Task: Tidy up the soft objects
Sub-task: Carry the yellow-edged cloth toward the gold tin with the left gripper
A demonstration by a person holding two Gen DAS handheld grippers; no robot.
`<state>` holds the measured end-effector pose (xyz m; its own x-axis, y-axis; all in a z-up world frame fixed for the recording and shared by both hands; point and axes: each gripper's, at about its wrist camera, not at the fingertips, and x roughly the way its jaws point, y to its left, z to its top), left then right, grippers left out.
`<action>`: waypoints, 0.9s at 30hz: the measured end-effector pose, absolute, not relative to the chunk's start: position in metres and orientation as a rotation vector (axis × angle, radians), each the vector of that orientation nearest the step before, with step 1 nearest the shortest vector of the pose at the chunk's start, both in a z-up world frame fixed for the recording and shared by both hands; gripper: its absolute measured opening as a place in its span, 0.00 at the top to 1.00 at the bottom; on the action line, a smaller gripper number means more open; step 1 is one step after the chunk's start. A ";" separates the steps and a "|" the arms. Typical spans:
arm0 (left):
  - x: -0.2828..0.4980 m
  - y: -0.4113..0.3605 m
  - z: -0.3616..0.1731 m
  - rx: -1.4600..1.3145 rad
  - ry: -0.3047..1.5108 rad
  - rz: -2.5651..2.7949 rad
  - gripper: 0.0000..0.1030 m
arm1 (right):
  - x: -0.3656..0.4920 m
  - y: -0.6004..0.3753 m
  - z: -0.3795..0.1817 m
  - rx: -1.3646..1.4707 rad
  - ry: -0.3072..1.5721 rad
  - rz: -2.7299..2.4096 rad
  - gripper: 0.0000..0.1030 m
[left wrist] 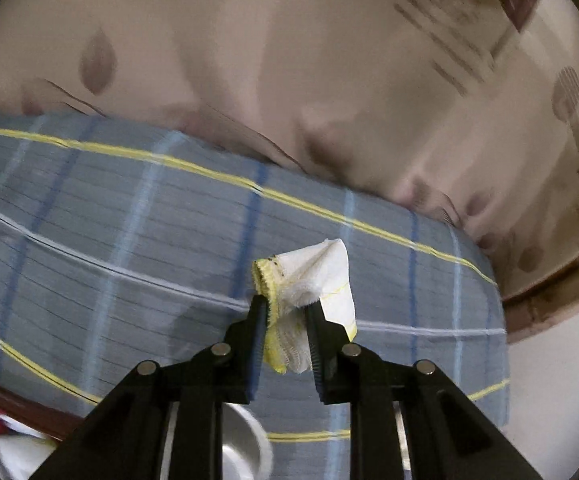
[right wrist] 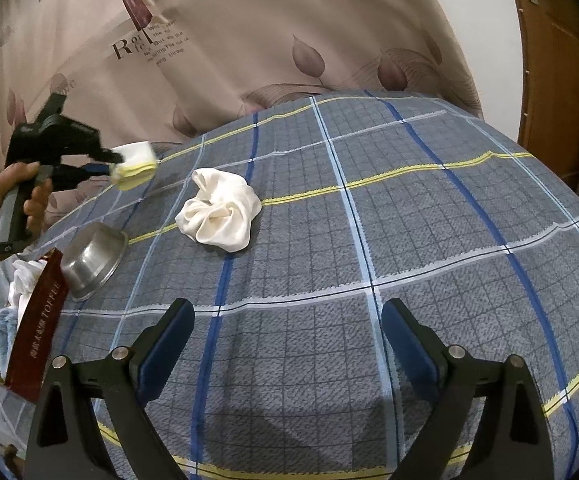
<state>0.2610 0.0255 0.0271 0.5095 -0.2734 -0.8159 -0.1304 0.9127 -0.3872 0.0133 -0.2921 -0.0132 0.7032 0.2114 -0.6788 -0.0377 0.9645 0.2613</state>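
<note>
Pink leaf-print curtains hang behind a bed spread with a blue plaid sheet (left wrist: 129, 208). From the left wrist, the left gripper (left wrist: 287, 312) pinches a folded white cloth with yellow trim (left wrist: 313, 284), held above the sheet; it looks light and limp, best taken at a bunched fold. From the right wrist, the right gripper (right wrist: 287, 328) hovers empty, jaws wide apart, short of a crumpled cream scrunchie (right wrist: 219, 210) lying on the sheet near a steel bowl (right wrist: 93, 258) and a box (right wrist: 37, 336) of cloths.

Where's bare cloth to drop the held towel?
Free: the plaid cloth right of the cream satin scrunchie, and ahead of the open right gripper. Crowded: left edge, with the steel bowl and the maroon toffee box.
</note>
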 end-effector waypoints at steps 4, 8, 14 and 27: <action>0.254 0.062 0.034 -0.399 0.996 -0.004 0.81 | 0.014 -0.291 -0.014 0.229 0.788 0.133 0.09; 0.238 0.103 0.038 -0.414 0.964 0.063 0.81 | 0.018 -0.290 -0.016 0.221 0.803 0.124 0.09; 0.203 0.152 0.052 -0.440 0.908 0.133 0.81 | 0.022 -0.291 -0.020 0.217 0.838 0.090 0.09; 0.099 0.195 0.078 -0.533 0.811 0.113 0.81 | 0.056 -0.266 0.001 0.205 0.861 0.189 0.09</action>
